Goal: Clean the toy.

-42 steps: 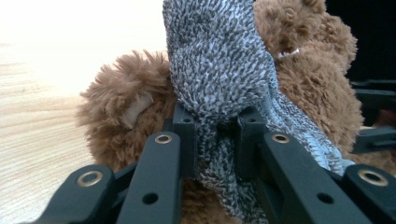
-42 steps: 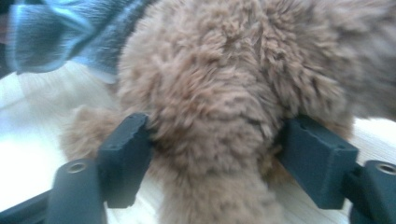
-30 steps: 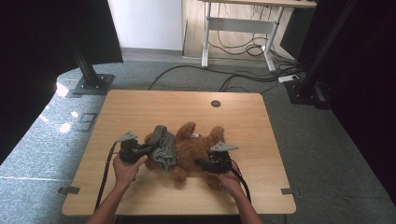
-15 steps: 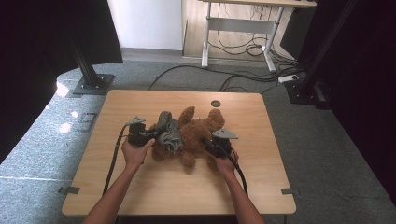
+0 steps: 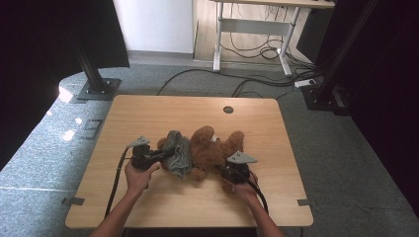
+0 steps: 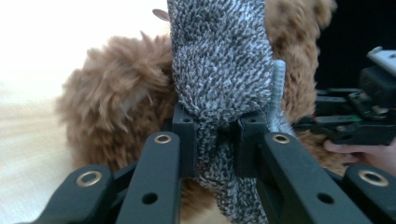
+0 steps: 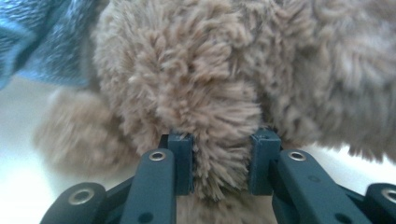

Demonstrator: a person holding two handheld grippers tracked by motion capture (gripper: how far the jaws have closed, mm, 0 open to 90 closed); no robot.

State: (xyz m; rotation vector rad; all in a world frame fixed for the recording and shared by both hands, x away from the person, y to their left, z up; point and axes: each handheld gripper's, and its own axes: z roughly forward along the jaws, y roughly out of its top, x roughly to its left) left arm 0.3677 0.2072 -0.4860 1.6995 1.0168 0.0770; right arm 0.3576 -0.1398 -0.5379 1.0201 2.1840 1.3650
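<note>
High view, left to right. The left gripper is held in the person's left hand near the left-hand part of the wooden table, its cable trailing back toward the table's near edge. Its jaws are clamped on a fold of the grey knitted cloth, which lies immediately ahead of the jaws and is draped over the near end of the brown teddy bear. The bear is seen lying on the tabletop between the two grippers, touching both. The right gripper is held in the right hand just beyond the bear (a grey three-cornered plate is carried on top), and its jaws are directed into the plush.

Left gripper view. The cloth is shown pinched between the two black jaws of the left gripper, rising above them and hanging below them; the bear is seen directly behind the cloth and to its left. The right gripper is visible farther off, to the right of the jaws.

Right gripper view. A tuft of the bear is gripped between the jaws of the right gripper, which are closed against the fur on both sides. The cloth appears ahead of the jaws and to their upper left.
</note>
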